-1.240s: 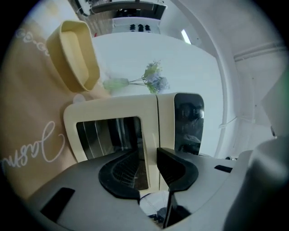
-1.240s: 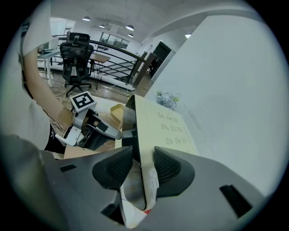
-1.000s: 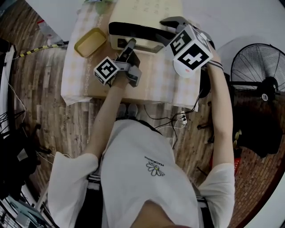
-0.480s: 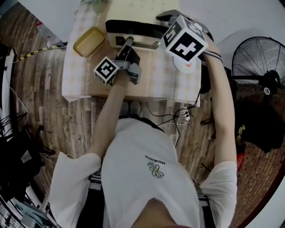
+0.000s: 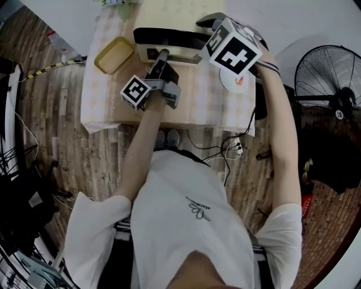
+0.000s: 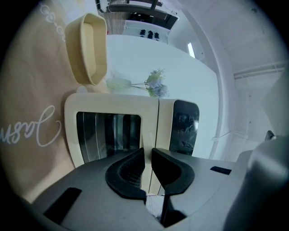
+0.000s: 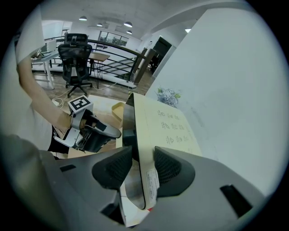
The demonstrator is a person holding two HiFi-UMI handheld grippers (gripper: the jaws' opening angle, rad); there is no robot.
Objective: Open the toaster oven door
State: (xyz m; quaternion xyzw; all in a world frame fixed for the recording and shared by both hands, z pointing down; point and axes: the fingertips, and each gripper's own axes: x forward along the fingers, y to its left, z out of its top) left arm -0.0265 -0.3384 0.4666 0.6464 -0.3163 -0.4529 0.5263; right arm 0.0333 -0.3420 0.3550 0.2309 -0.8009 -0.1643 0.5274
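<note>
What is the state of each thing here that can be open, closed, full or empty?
Toaster oven door: closed.
Left tongs: narrow gap, just been closing, nothing visible between them.
Right tongs: clamped on the toaster oven at its edge.
Yellow tray: empty.

Table (image 5: 203, 99): directly in front of the person, with its far side against the wall.
Toaster oven (image 5: 169, 17): on the table at the back, about midway along, with its door facing the person.
Tray (image 5: 114, 53): on the table just left of the toaster oven, not touching it.
Flowers (image 6: 156, 83): on the table behind the tray, left of the toaster oven, by the wall.
Plate (image 5: 237, 84): on the table, right of the toaster oven and nearer the front edge.
Fan (image 5: 327, 79): on the floor, off the table's right side.
Cables (image 5: 225, 149): on the floor below the table's front right edge.
</note>
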